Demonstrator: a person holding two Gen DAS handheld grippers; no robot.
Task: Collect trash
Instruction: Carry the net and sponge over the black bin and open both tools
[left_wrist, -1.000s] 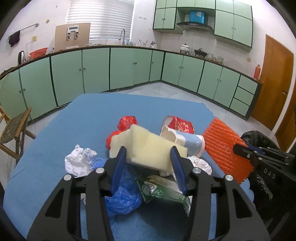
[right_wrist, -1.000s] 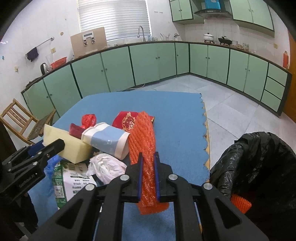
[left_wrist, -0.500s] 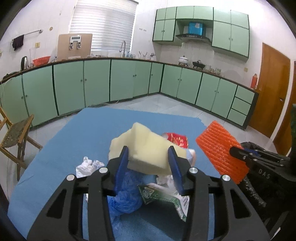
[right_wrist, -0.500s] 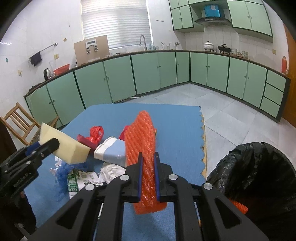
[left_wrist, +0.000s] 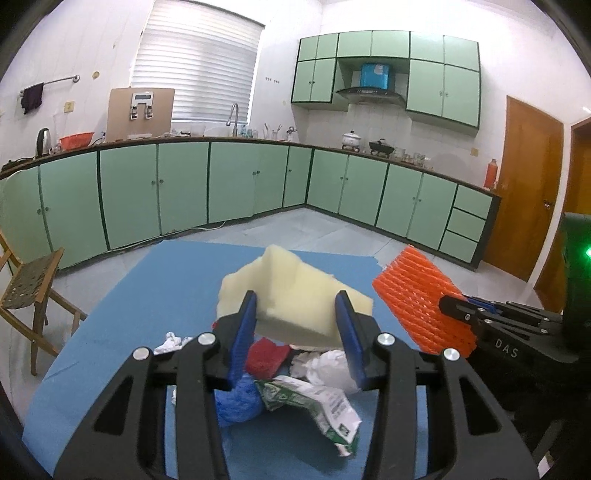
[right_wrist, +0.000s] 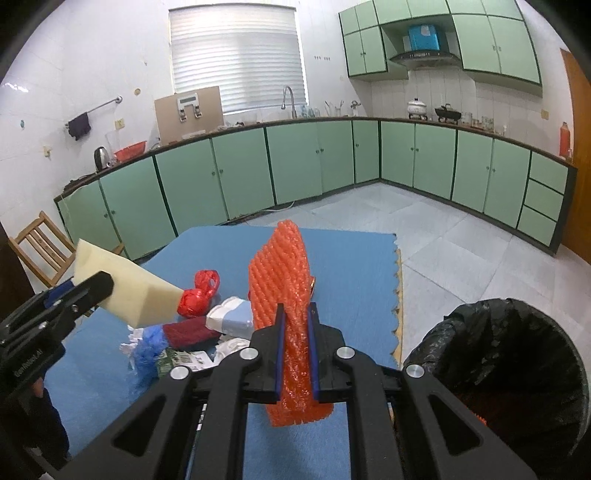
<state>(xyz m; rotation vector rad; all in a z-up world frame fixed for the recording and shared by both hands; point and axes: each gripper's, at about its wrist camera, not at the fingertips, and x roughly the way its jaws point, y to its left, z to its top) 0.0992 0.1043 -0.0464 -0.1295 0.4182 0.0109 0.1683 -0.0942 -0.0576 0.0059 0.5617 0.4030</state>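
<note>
Spongy foam wedge (left_wrist: 295, 291), ribbed orange netting (right_wrist: 286, 295)

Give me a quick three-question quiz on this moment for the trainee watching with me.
1. True or false: the right gripper is closed on the orange foam net.
2. What does the left gripper hold? A) a milk carton B) a pale yellow foam block C) a red bag
3. Fill in: in the right wrist view, the black-lined trash bin stands to the ____ of the blue mat.

Key: 1 true; 2 B; 3 right.
</note>
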